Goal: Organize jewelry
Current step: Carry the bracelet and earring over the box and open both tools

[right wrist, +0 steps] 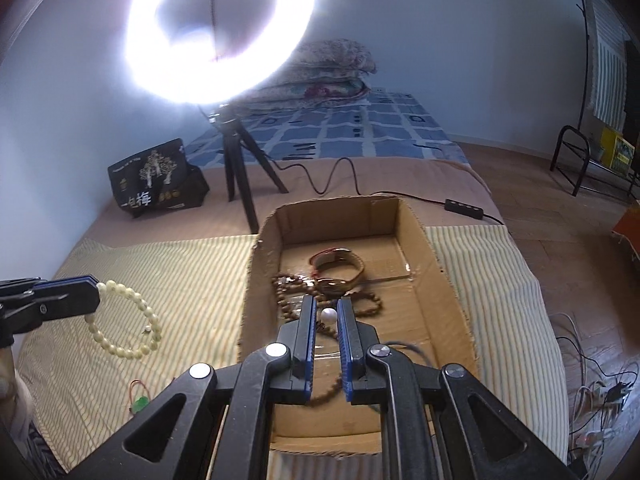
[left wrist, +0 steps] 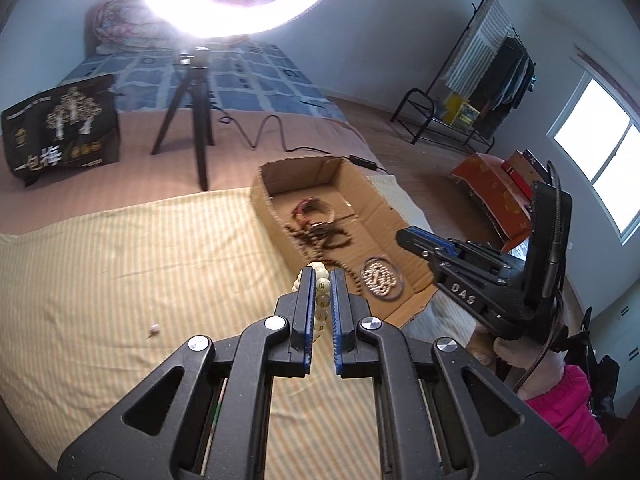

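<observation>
My left gripper (left wrist: pixel 322 276) is shut on a cream bead bracelet (left wrist: pixel 321 295), held above the striped cloth left of the cardboard box (left wrist: pixel 262 196). In the right wrist view the bracelet (right wrist: pixel 128 320) hangs from the left gripper (right wrist: pixel 94 294). The box (right wrist: pixel 448 280) holds a watch (right wrist: pixel 340 266), brown bead strings (right wrist: pixel 288 292) and a silver chain in a ring (left wrist: pixel 380 278). My right gripper (right wrist: pixel 325 308) hovers over the box with a small gap between its fingers, and a white pearl (right wrist: pixel 329 315) sits between the tips. The right gripper (left wrist: pixel 404 236) also shows over the box's right side.
A ring light on a tripod (right wrist: pixel 236 160) stands behind the box, with its cable and switch (right wrist: pixel 464 204). A black bag (right wrist: pixel 156 184) sits at back left. A small earring (left wrist: pixel 153 329) and a red cord with a green charm (right wrist: pixel 138 398) lie on the cloth.
</observation>
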Motion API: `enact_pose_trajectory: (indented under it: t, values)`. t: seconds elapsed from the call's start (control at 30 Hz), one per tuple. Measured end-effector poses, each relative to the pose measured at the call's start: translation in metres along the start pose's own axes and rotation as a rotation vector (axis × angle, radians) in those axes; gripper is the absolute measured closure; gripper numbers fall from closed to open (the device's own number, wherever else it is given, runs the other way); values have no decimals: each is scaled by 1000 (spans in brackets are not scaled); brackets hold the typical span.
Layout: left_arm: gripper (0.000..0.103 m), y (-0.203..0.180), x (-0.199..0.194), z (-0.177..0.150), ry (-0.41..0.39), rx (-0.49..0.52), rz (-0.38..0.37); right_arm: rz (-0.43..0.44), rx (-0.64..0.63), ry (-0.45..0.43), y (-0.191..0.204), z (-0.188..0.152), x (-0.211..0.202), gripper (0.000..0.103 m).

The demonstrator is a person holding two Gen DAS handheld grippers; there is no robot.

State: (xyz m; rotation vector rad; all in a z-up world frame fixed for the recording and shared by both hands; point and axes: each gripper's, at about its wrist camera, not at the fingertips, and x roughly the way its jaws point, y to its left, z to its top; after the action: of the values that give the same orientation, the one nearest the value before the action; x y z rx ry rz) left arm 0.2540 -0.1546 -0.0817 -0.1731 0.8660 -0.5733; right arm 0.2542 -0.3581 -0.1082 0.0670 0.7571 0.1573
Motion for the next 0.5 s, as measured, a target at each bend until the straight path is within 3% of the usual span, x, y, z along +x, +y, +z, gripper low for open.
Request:
enact_pose_trajectory:
  t: [0.5]
  values:
    - [98, -45, 49, 21, 25, 6, -61, -20, 74, 26, -34, 3, 20, 95]
